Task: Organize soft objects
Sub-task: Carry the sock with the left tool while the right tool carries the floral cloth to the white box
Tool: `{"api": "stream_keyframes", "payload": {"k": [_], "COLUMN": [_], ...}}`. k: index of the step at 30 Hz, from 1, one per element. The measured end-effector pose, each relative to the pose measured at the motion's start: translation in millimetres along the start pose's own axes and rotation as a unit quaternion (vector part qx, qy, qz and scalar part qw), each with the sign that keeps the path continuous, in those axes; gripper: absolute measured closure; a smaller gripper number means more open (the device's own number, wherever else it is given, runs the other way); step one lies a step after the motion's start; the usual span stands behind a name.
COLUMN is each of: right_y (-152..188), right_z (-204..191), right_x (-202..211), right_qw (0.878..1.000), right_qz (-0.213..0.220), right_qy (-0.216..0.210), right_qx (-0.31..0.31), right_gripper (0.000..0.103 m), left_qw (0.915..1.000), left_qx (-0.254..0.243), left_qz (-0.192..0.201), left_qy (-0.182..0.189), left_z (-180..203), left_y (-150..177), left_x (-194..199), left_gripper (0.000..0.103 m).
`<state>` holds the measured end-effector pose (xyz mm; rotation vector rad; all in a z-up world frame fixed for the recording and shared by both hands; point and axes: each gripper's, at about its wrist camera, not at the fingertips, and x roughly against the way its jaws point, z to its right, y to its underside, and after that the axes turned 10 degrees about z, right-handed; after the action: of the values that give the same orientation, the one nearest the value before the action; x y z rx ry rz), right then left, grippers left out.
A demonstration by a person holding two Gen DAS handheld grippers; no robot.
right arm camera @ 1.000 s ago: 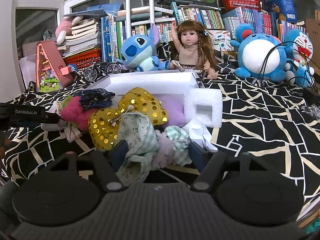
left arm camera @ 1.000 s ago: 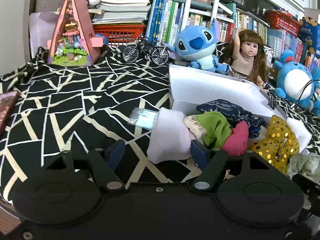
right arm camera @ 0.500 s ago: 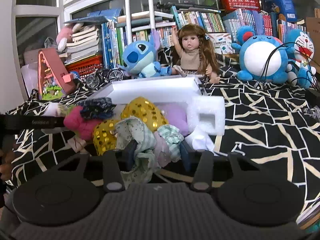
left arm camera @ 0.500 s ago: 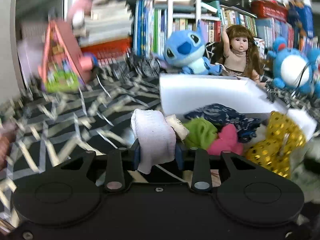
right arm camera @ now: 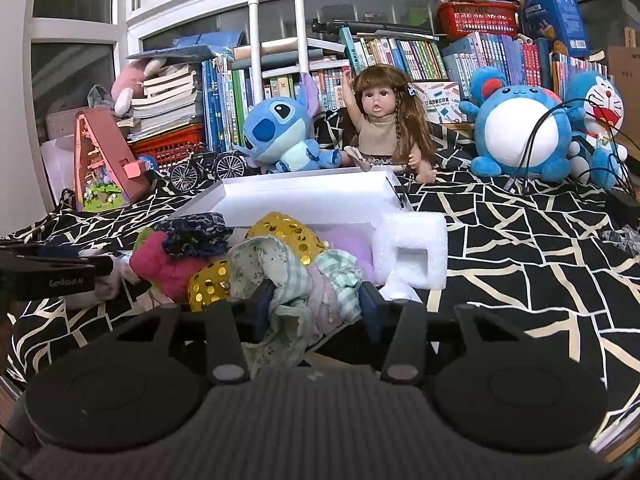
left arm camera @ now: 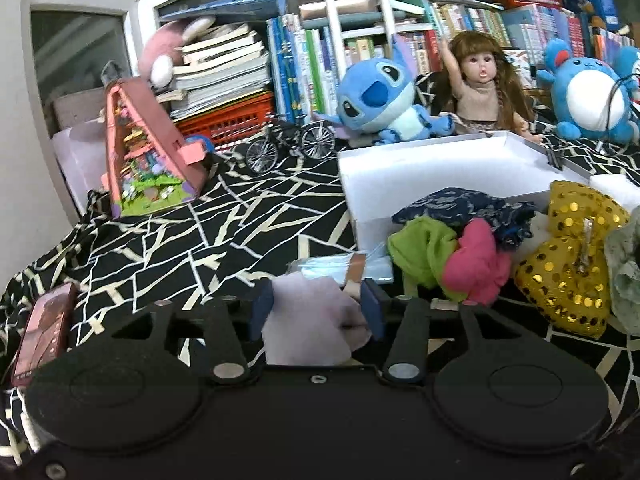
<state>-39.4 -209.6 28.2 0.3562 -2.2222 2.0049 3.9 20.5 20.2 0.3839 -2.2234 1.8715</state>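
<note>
left gripper (left arm camera: 316, 312): jaws pinching pale pink cloth (left arm camera: 308, 320), clear of pile | right gripper (right arm camera: 316, 308): jaws pinching green checked cloth (right arm camera: 304, 292) | white box (right arm camera: 304, 196) far side, likely destination

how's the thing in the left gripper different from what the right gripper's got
The left gripper holds one plain pale pink cloth, smooth and a single colour. The right gripper holds a crumpled bundle of patterned cloths: green check, floral print and pink together. The pink cloth sits compactly between its fingers; the bundle spills above and below its fingers. Both are soft fabric, gripped by closed fingers.
</note>
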Motion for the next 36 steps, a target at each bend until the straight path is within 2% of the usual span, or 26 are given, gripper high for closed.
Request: {"api": "stream_keyframes", "payload": {"k": [4, 6, 10, 12, 13, 15, 23, 30, 36], "right_y": [1.0, 1.8, 4.0, 4.1, 3.3, 0.5, -13.6, -32.1, -55.4], "right_z": [0.7, 0.7, -0.7, -1.2, -1.2, -1.0, 7.5, 20.3, 34.3], "right_x": [0.9, 0.9, 0.2, 1.6, 3.3, 5.5, 8.1, 4.2, -11.1], "right_qw": [1.0, 1.0, 1.0, 1.0, 1.0, 1.0, 0.999, 0.998, 0.997], "right_qz": [-0.002, -0.005, -0.009, -0.006, -0.002, 0.005, 0.03, 0.046, 0.045], "right_qy": [0.003, 0.004, 0.004, 0.003, 0.004, 0.005, 0.02, 0.026, 0.021], "right_qx": [-0.003, -0.004, -0.004, -0.004, -0.005, -0.005, -0.01, -0.03, -0.055], "right_gripper": [0.053, 0.053, 0.053, 0.053, 0.053, 0.053, 0.053, 0.053, 0.053], "left_qw": [0.9999, 0.9998, 0.9995, 0.999, 0.9982, 0.9959, 0.9942, 0.9907, 0.9866], "left_qx": [0.012, 0.013, 0.016, 0.037, 0.054, 0.086, 0.106, 0.128, 0.138], "left_qz": [-0.002, -0.004, -0.008, -0.022, -0.026, -0.028, -0.001, 0.009, 0.016], "left_qy": [-0.007, -0.016, -0.026, -0.014, -0.003, 0.01, 0.014, 0.044, 0.085], "left_z": [-4.3, -5.3, -5.9, -9.7, -13.0, -19.4, -34.7, -45.5, -41.5], "left_y": [2.6, 3.6, 8.0, 9.2, 9.2, 7.1, -13.8, -41.7, -72.5], "left_x": [-1.3, -3.0, -7.5, -11.2, -11.7, -10.3, 1.6, -3.1, -11.8], "left_gripper": [0.038, 0.028, 0.025, 0.04, 0.061, 0.07, 0.071, 0.071, 0.071]}}
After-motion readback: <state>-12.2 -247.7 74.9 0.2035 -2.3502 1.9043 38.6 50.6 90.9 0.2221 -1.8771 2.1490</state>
